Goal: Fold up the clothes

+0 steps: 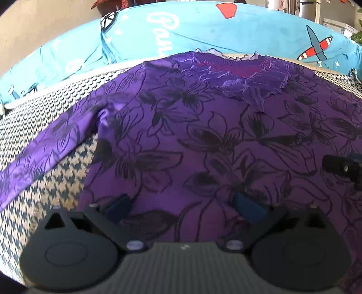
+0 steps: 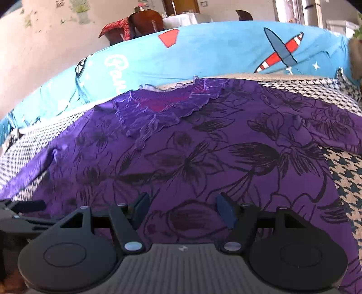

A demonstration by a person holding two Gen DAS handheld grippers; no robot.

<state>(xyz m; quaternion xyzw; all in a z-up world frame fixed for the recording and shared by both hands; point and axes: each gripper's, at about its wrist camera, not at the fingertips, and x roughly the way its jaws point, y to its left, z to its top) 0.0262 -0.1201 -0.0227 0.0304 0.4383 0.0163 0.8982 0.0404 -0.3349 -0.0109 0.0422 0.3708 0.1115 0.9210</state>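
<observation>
A purple top with black flower outlines (image 1: 203, 135) lies spread flat on a houndstooth cloth (image 1: 45, 117), its lace neckline (image 1: 237, 74) at the far side. It also fills the right wrist view (image 2: 192, 147). My left gripper (image 1: 183, 207) hovers open over the lower part of the top, nothing between its blue pads. My right gripper (image 2: 183, 209) is open too, over the same lower area, empty. The right gripper's finger shows at the right edge of the left wrist view (image 1: 341, 168); the left gripper shows at the left edge of the right wrist view (image 2: 20, 214).
A blue bolster with airplane prints (image 1: 203, 31) runs along the far side behind the top; it also shows in the right wrist view (image 2: 215, 54). Wooden chairs and a table with a white cloth (image 2: 187, 18) stand beyond it. Houndstooth cloth shows right of the top (image 2: 344, 181).
</observation>
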